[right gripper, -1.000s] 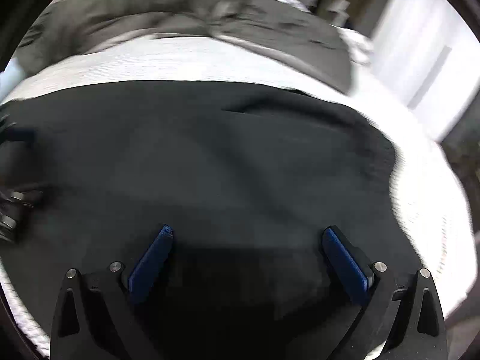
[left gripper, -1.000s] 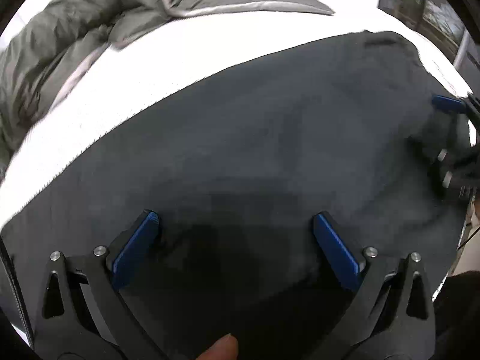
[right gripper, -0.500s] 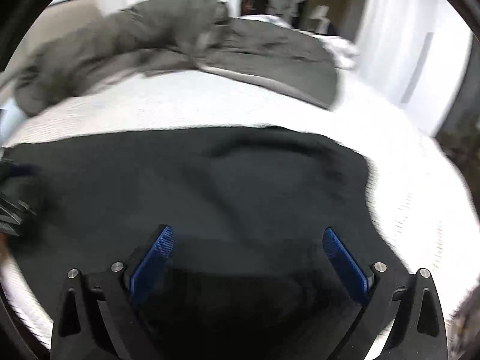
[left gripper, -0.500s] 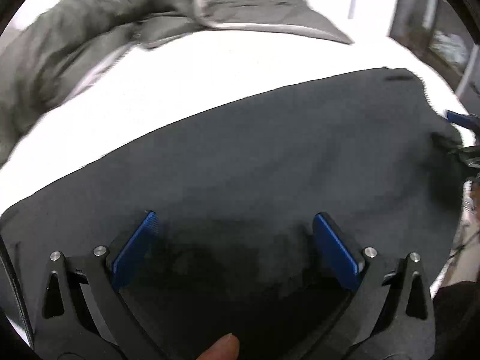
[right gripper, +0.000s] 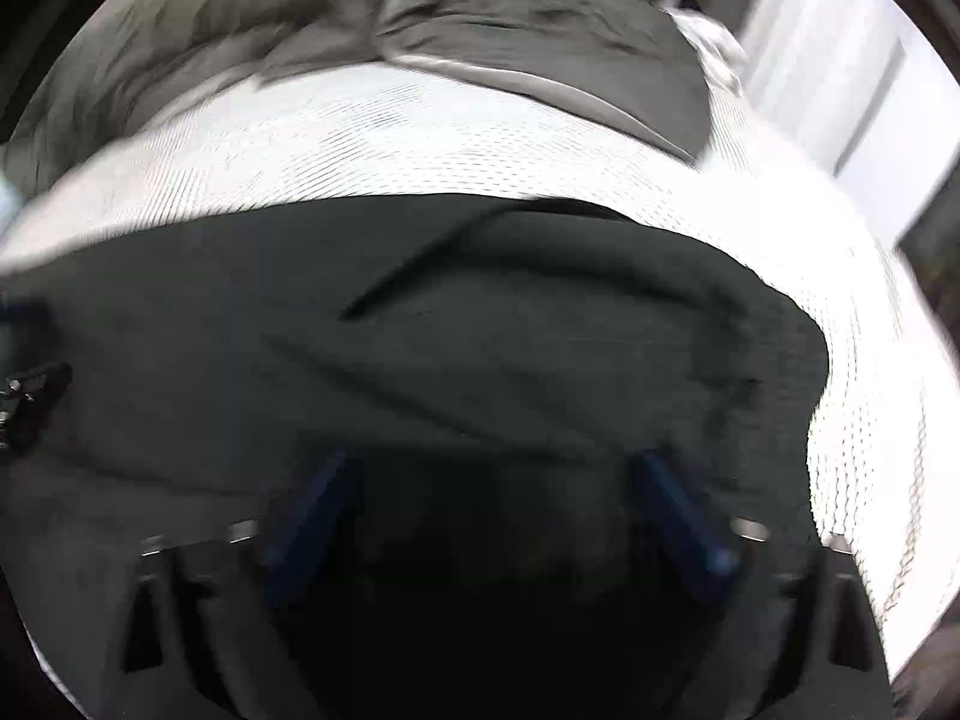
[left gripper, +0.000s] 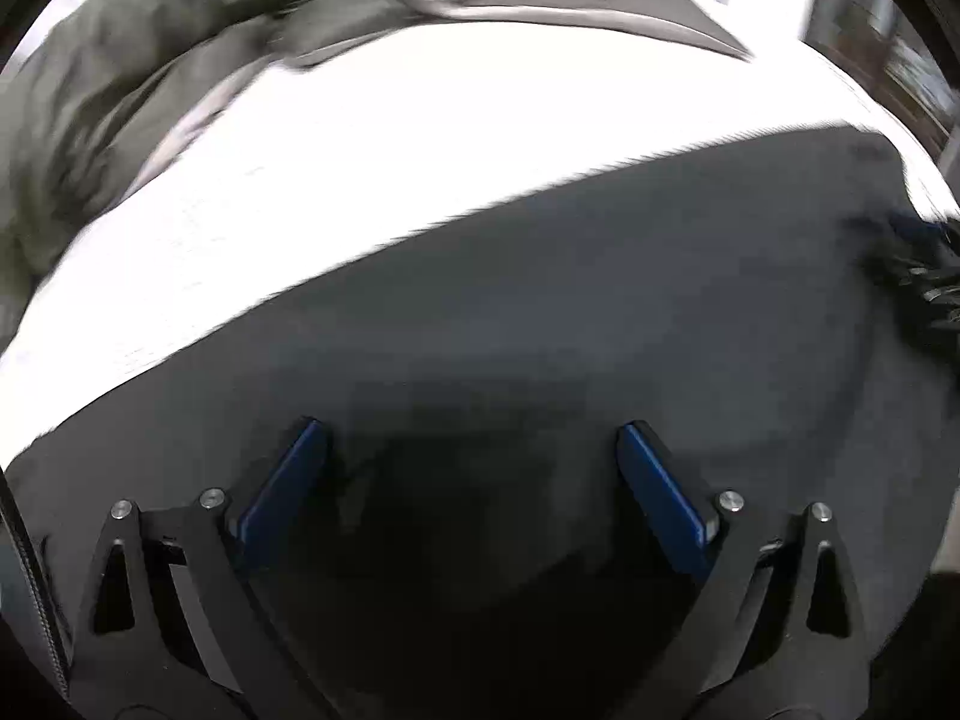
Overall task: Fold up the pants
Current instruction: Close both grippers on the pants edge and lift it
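Pants (left gripper: 540, 300), dark and spread flat over the near part of a white bed (left gripper: 420, 138), near edge cut off below both views. Crumpled grey duvet (left gripper: 150, 48) heaped toward the bed's far edge, well apart from the dark cloth.

Left claw (left gripper: 471, 468) over the pants, blue pads (left gripper: 282, 486) set wide apart, only flat fabric between them; hard to tell whether the tips touch the cloth (deep shadow there).

Right claw (right gripper: 492, 504) heavily blurred, blue pads (right gripper: 678, 510) smeared and dim, spread fairly wide, jaws just closing a little; flat fabric between them, nothing pinched that can be made out. Long crease and a rounded fold in the pants (right gripper: 540, 312) toward the bed's right edge, white bed (right gripper: 420, 138) showing beyond.

Each claw glimpsed at the other view's edge, cropped and too blurred to read: right claw (left gripper: 924, 276), left claw (right gripper: 24, 384).
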`<state>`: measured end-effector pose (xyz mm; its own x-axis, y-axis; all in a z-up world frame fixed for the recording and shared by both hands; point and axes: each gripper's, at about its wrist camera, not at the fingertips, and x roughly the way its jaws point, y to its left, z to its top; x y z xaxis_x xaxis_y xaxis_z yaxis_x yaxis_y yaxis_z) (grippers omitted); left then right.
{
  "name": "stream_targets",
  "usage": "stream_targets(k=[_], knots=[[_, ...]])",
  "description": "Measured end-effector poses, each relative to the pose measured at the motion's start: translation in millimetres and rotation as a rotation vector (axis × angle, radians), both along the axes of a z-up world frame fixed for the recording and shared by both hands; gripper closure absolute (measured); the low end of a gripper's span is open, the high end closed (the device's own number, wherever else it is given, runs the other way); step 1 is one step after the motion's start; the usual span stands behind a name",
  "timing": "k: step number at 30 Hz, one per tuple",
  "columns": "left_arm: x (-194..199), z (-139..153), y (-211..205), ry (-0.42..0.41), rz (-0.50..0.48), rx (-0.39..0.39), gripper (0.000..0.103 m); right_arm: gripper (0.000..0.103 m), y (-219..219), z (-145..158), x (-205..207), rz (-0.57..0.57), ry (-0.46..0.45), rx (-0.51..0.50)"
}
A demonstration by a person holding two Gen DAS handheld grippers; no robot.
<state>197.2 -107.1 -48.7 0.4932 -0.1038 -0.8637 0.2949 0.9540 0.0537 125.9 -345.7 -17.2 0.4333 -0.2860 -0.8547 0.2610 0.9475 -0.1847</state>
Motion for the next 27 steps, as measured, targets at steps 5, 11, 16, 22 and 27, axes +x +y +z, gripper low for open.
stream_targets(k=[5, 11, 16, 22, 27], knots=[[14, -4, 50, 0.0, 0.153, 0.007, 0.005, 0.033, -12, 10, -5, -0.026, -0.03, 0.002], [11, 10, 54, -0.042, 0.153, 0.037, 0.011, 0.033, 24, 21, 8, 0.024, -0.037, -0.046], [7, 12, 21, -0.059, 0.045, 0.035, 0.015, 0.023, 70, 32, 29, 0.117, -0.075, -0.047], [24, 3, -13, -0.021, 0.012, 0.009, 0.017, 0.025, 122, 1, 92, 0.155, -0.034, 0.036], [29, -7, 8, -0.003, 0.043, -0.05, 0.017, 0.025, 123, -16, 104, 0.194, 0.031, 0.005]])
